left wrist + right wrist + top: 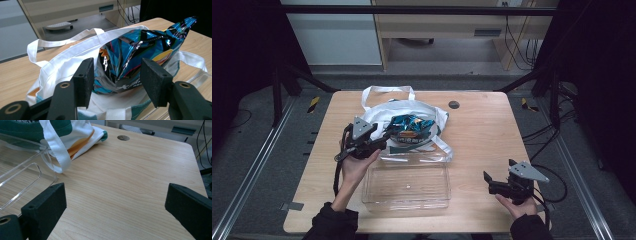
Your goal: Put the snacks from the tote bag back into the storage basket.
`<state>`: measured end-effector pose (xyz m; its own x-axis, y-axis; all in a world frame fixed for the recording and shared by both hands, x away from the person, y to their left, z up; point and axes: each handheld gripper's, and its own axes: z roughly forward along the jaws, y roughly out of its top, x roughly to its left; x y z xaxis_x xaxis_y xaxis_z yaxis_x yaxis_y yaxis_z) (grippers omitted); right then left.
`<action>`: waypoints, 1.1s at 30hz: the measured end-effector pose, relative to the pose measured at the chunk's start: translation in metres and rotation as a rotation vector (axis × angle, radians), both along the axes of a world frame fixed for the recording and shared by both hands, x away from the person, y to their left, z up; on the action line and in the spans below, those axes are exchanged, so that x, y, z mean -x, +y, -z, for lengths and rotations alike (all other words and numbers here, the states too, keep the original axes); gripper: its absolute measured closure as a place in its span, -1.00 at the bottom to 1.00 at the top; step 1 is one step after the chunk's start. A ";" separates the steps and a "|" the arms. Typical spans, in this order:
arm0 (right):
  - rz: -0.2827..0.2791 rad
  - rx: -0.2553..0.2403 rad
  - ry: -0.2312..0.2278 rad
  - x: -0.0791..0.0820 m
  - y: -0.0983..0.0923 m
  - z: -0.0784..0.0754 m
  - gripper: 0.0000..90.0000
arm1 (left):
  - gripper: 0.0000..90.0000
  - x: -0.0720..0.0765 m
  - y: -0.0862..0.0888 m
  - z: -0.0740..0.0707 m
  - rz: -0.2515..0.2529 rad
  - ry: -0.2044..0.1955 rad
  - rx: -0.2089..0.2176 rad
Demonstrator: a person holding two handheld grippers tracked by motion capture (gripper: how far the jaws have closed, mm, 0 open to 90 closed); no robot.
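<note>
Left gripper, jaws apart and straddling the foil snack bag at frame centre, lines up to lift it from the white tote; right gripper waits spread wide, empty.

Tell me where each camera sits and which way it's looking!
High view: above the person's side, looking forward and down on the table; forearms, hands, left gripper and right gripper show.
Left gripper view: rides the left gripper, facing the snack bag in the white tote bag; its black jaws show.
Right gripper view: rides the right gripper, facing bare table; its jaws show.
Shared: the high and right gripper views both show the clear plastic box.
</note>
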<state>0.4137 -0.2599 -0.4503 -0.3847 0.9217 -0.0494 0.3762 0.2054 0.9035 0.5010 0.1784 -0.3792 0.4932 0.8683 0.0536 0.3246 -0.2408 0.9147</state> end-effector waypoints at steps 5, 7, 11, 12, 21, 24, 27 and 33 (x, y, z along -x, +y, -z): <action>-0.001 -0.001 0.000 0.000 0.000 0.000 -0.91 | 0.08 -0.005 -0.003 0.004 0.004 0.015 -0.001; -0.002 -0.002 0.002 0.000 0.000 0.000 -0.91 | 0.11 -0.006 -0.004 0.004 0.008 0.012 0.000; -0.004 0.001 0.001 -0.001 0.000 0.000 -0.91 | 0.17 -0.008 -0.008 0.006 0.013 0.018 -0.009; -0.004 0.001 0.002 -0.001 0.000 0.000 -0.91 | 0.18 -0.009 -0.009 0.006 0.014 0.019 -0.008; -0.007 0.002 0.001 -0.001 0.000 0.000 -0.91 | 0.38 -0.014 -0.012 0.007 0.018 0.015 0.000; -0.007 0.001 0.001 -0.001 0.000 0.000 -0.91 | 0.48 -0.016 -0.014 0.007 0.027 0.009 0.006; -0.008 0.000 0.003 -0.001 0.001 0.000 -0.91 | 0.57 -0.017 -0.015 0.007 0.030 0.015 0.010; -0.011 0.003 0.004 -0.001 0.001 0.001 -0.91 | 0.80 -0.020 -0.013 0.007 0.024 0.030 0.022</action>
